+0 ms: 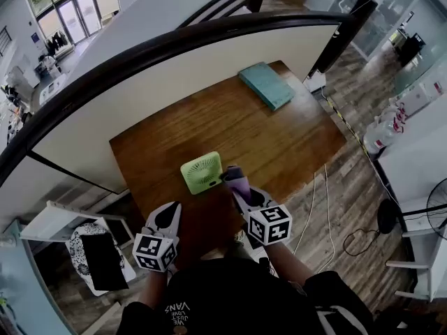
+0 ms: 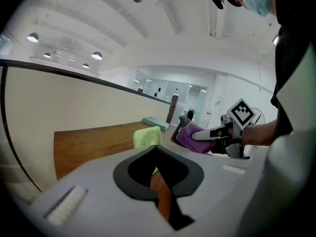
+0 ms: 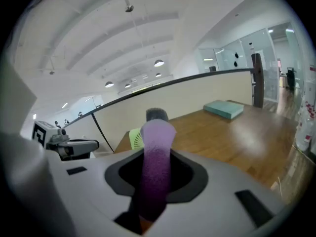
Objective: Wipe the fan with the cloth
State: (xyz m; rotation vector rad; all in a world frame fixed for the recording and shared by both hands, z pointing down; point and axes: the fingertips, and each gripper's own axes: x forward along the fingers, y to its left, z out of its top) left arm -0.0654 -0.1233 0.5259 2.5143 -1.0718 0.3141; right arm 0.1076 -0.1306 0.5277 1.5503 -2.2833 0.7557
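A small light-green fan (image 1: 201, 172) stands upright on the wooden table (image 1: 279, 138), near its front edge. My right gripper (image 1: 238, 187) is shut on a purple cloth (image 1: 233, 176), which it holds just right of the fan, close to its side; I cannot tell whether they touch. In the right gripper view the cloth (image 3: 157, 152) sticks up between the jaws, with the fan (image 3: 135, 138) behind it. My left gripper (image 1: 170, 216) hangs shut and holds nothing, in front of the fan and a little left of it. The left gripper view shows the fan (image 2: 147, 137) and the cloth (image 2: 191, 135) ahead.
A teal flat book (image 1: 266, 84) lies at the table's far right corner. A beige partition wall (image 1: 174, 82) runs along the table's far and left sides. Left of the table stands a chair (image 1: 91, 253). Cables (image 1: 328, 215) lie on the floor at the right.
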